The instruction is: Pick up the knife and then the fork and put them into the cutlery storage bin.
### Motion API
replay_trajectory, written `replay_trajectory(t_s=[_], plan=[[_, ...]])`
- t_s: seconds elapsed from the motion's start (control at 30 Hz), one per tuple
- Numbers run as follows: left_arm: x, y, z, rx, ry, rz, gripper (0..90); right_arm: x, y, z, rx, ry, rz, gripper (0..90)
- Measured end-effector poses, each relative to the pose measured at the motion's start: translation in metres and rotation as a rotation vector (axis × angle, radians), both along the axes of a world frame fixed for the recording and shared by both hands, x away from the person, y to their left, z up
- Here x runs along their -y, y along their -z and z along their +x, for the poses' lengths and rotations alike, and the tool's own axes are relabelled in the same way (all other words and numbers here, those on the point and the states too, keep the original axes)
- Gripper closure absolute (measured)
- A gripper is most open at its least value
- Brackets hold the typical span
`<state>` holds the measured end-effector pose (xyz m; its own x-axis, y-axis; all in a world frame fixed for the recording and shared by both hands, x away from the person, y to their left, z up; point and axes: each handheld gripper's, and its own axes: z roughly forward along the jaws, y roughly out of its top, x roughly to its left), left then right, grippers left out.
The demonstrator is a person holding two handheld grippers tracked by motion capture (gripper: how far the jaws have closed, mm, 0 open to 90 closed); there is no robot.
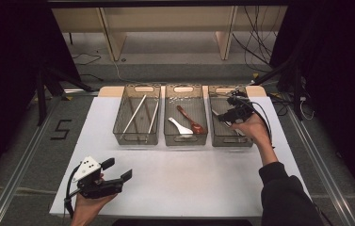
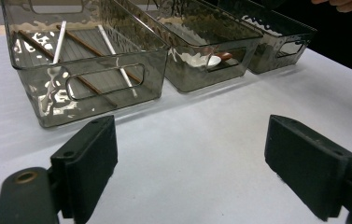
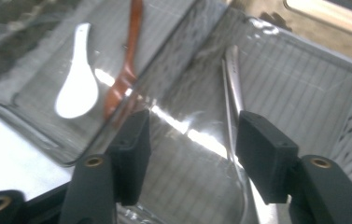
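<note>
Hovering over the right bin [image 1: 230, 123] — right gripper [image 3: 190, 140], jaws spread, pinching nothing.
Metal utensil [image 3: 233, 79] lies on that bin's floor, its slim handle just beyond the jaws, nearer one pad: likely stiff, light, slippery — best pinched mid-handle. Left gripper [image 1: 117, 170] rests well short of that bin on the counter [image 1: 189, 174], jaws wide, empty.
</note>
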<state>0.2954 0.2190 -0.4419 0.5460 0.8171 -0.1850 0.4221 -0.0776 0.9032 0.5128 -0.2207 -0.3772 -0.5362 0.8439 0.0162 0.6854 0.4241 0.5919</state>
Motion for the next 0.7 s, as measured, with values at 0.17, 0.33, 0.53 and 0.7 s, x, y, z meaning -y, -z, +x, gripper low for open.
replay_trajectory(t_s=[0.17, 0.33, 0.53, 0.7], plan=[[0.0, 0.0, 0.0, -0.003, 0.001, 0.002, 16.9, -0.004, -0.005, -0.02, 0.058, -0.029, 0.068, 41.3], [0.0, 0.001, 0.001, -0.006, 0.005, 0.006, 16.9, -0.005, -0.005, -0.038, 0.096, -0.041, 0.107, 38.6], [0.001, 0.001, 0.001, -0.012, 0.007, 0.008, 16.9, -0.004, -0.004, -0.06, 0.134, -0.057, 0.147, 36.1], [0.002, 0.001, 0.001, -0.01, 0.01, 0.013, 16.8, -0.006, -0.001, -0.075, 0.154, -0.07, 0.18, 35.1]])
